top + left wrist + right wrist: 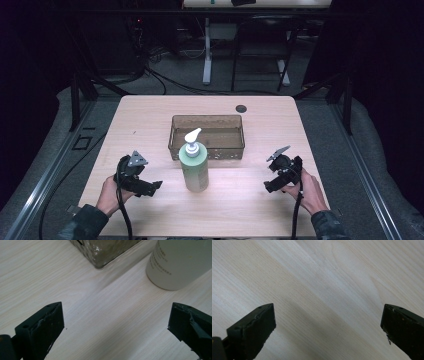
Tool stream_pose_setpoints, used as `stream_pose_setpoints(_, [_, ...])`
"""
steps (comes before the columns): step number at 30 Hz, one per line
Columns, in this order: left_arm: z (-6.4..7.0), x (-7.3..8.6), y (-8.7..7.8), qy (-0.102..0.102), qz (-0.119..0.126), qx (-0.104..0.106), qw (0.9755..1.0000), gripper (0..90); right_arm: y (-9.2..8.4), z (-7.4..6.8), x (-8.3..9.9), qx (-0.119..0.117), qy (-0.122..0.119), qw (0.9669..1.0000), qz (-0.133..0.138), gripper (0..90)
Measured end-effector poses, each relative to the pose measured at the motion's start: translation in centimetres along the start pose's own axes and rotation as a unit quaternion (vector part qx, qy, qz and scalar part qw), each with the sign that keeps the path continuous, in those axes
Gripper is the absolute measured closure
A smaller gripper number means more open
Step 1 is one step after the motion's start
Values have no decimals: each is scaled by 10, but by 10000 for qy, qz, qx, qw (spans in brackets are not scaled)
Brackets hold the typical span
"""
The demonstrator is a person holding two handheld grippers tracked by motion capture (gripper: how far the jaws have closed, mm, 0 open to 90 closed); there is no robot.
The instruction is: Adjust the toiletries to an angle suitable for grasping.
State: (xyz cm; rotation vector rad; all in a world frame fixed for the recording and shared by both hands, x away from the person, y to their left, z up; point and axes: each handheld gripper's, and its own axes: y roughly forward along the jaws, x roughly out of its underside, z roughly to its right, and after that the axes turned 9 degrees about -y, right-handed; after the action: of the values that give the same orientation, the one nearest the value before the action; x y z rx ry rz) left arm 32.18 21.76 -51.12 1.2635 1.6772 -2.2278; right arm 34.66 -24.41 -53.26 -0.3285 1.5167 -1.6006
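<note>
Left gripper [156,185]: jaws spread wide, nothing held or touched; bare wood is seen between them in the left gripper view. Right gripper [267,187]: jaws likewise spread wide over bare tabletop, nothing gripped.

Pump bottle [194,167], pale green, is stood upright at mid-table between the two grippers, nearer the left one, apart from both. Its base [175,262] is seen ahead of the left jaws. Brown tray [207,121] is set just behind the bottle.

Table [240,205]: open wood is left around each gripper; near edge close behind both hands.
</note>
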Motion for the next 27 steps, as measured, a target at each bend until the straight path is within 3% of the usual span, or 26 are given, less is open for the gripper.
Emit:
stream_pose_setpoints(9, [17,-6,-2,47,194,168,9997,1,0,4,2,-31,53,10000,-52,0])
stream_pose_setpoints(16, [32,-12,-2,60,273,303,9992,1,-2,5,2,-121,82,9999,72,0])
stream_pose_setpoints(27, [62,-24,1,140,428,679,9967,0,-3,8,3,-199,150,9995,189,0])
